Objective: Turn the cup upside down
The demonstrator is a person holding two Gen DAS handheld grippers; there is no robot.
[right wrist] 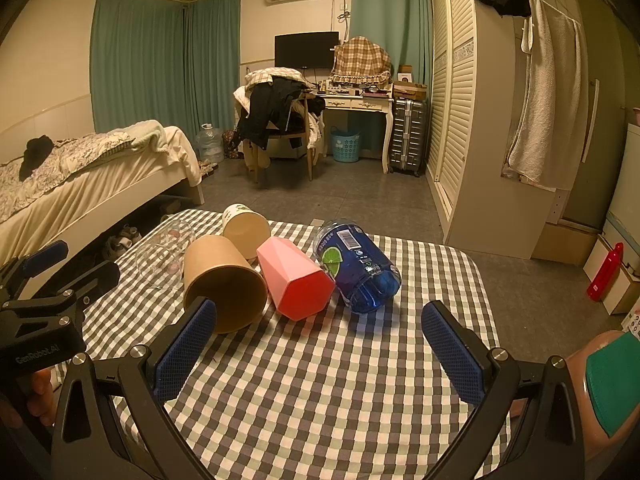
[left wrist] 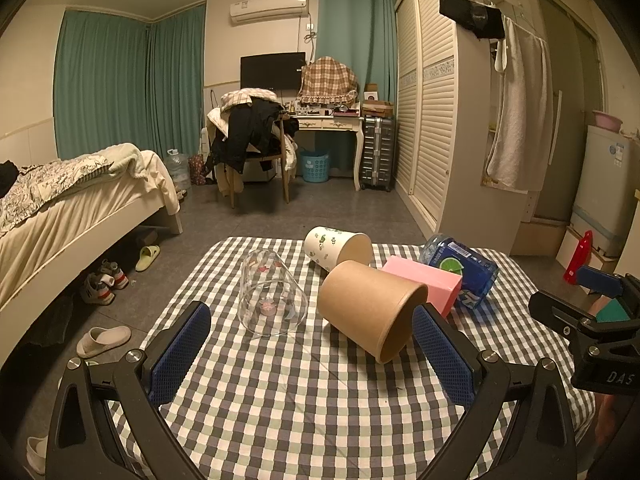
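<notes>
worktop (left wrist: 280, 420), checked cloth, five cups in a loose row, all on their sides.

glass cup (left wrist: 272, 294): clear, leftmost, lying with its long axis running away from the viewer, wide mouth toward the near edge, base toward the room. apart from the others.

brown cup (left wrist: 370, 308): plain paper, on its side, axis slanting from far left to near right, open mouth toward the near right. its rim lies just beside the right finger of the left claw (left wrist: 312, 354) in the left wrist view.

white cup (left wrist: 338, 248): paper, leaf print, behind the brown cup and touching or nearly touching it, mouth toward the near right.

pink cup (right wrist: 294, 278): faceted, on its side between the brown cup and the blue cup (right wrist: 358, 266), mouth toward the viewer in the right wrist view.

blue cup: clear blue plastic with lime label and barcode, rightmost, on its side just beside the pink one, long axis slanting from far left to near right.

left claw: spread wide, holding nothing, low over the near worktop facing the glass and brown cups.

right claw (right wrist: 320, 346): spread wide, empty, facing the pink and blue cups; its left finger overlaps the brown cup's rim in view.
</notes>
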